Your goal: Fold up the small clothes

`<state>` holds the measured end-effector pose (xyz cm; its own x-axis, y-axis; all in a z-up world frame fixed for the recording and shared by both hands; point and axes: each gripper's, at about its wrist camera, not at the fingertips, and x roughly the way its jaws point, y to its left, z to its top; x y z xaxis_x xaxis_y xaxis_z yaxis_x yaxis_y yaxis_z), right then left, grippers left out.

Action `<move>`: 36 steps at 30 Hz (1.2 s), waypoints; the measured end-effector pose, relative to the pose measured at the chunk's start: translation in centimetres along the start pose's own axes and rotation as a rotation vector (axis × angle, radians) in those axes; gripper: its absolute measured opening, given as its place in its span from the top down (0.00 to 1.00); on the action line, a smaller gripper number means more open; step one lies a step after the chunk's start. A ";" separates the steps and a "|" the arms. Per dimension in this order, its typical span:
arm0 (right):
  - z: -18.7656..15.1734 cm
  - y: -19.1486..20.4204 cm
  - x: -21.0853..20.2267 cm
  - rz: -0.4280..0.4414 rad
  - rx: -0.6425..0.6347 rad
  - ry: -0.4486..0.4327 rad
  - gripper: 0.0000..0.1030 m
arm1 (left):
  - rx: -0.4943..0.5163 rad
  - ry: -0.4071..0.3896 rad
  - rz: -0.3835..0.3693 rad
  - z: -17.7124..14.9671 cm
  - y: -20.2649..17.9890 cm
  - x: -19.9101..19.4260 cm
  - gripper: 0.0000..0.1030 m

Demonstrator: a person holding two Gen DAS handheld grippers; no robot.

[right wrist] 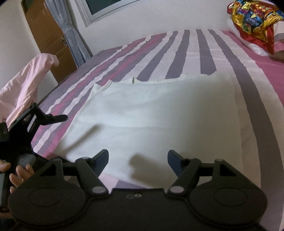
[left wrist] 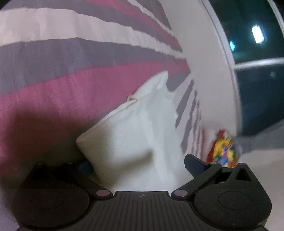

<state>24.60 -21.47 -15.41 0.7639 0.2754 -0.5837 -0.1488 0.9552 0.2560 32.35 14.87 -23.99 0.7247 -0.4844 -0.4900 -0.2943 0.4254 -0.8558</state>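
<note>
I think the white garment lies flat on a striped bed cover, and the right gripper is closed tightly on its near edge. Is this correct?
Not entirely. In the right wrist view the right gripper is open, its jaws apart above the near edge of the white garment and gripping nothing. The garment does lie flat on the striped bed cover.

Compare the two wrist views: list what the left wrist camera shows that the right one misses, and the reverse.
Only the left wrist view: the folded corner of the white cloth garment rising between the left gripper fingers.

Only the right wrist view: the open right gripper, the brown wooden door, a pale pink cloth and the hand.

Both: the garment, the striped pink, grey and white bedsheet and the multicoloured shiny bundle.
</note>
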 end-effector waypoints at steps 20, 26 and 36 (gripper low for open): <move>2.9 -1.0 2.1 -0.095 -0.040 -0.060 0.40 | 0.061 -0.098 0.055 -0.5 -1.9 3.2 0.94; 3.0 -2.3 3.8 -0.155 -0.024 -0.048 0.41 | 0.397 -0.116 0.030 -1.4 -8.5 2.9 0.94; 2.0 -8.2 0.6 -0.087 0.222 -0.087 0.45 | 1.010 0.141 -0.097 -11.7 -20.0 8.9 0.94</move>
<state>27.54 -29.36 -16.32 0.8204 0.1735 -0.5449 0.0544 0.9249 0.3764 37.37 -6.91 -13.16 0.6185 -0.6087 -0.4969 0.4709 0.7934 -0.3857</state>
